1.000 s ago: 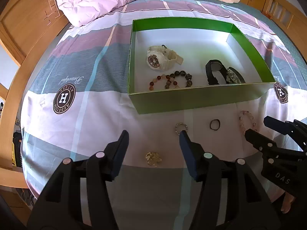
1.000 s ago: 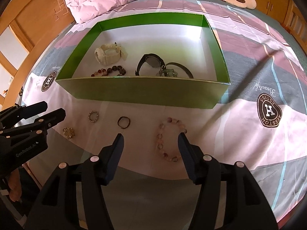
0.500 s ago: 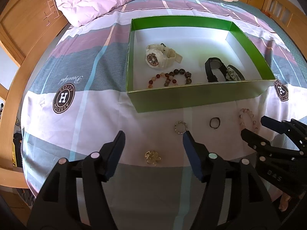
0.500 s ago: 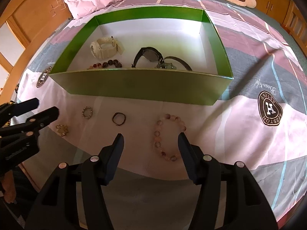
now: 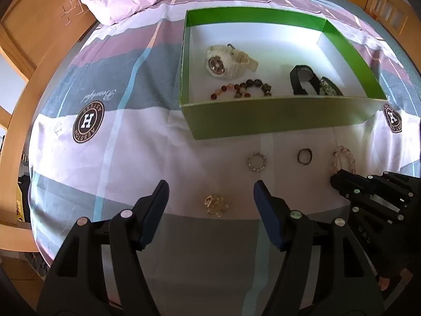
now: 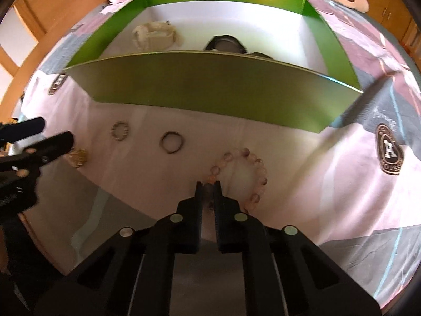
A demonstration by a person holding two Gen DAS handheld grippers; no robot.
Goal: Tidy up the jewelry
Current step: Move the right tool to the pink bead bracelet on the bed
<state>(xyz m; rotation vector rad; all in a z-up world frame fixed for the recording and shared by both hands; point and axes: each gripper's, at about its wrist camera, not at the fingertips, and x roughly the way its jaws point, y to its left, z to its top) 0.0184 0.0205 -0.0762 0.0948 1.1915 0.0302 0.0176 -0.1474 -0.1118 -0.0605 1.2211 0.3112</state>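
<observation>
Since a second ago the right gripper (image 6: 208,184) has dropped and closed narrow on the bracelet (image 6: 259,173) at its 6 o'clock. Left gripper (image 5: 210,192) hangs wide over the charm (image 5: 216,205). Gripped by one bead, the bracelet may slip free.

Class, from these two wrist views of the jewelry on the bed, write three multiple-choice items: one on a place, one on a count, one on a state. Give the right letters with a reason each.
1. Where does the white watch lie?
A. inside the green box
B. on the sheet in front of the box
C. on the pillow

2. How many pieces lie on the sheet outside the box?
A. two
B. four
C. six

3. What is the right gripper doing?
A. hanging open above the box
B. shut on the pink bracelet
C. gripping the dark ring

Answers:
1 A: the watch rests on the box's white floor.
2 B: gold charm, beaded ring, dark ring and pink bracelet.
3 B: its jaws are pinched on a bead, while the left gripper stands open.
</observation>
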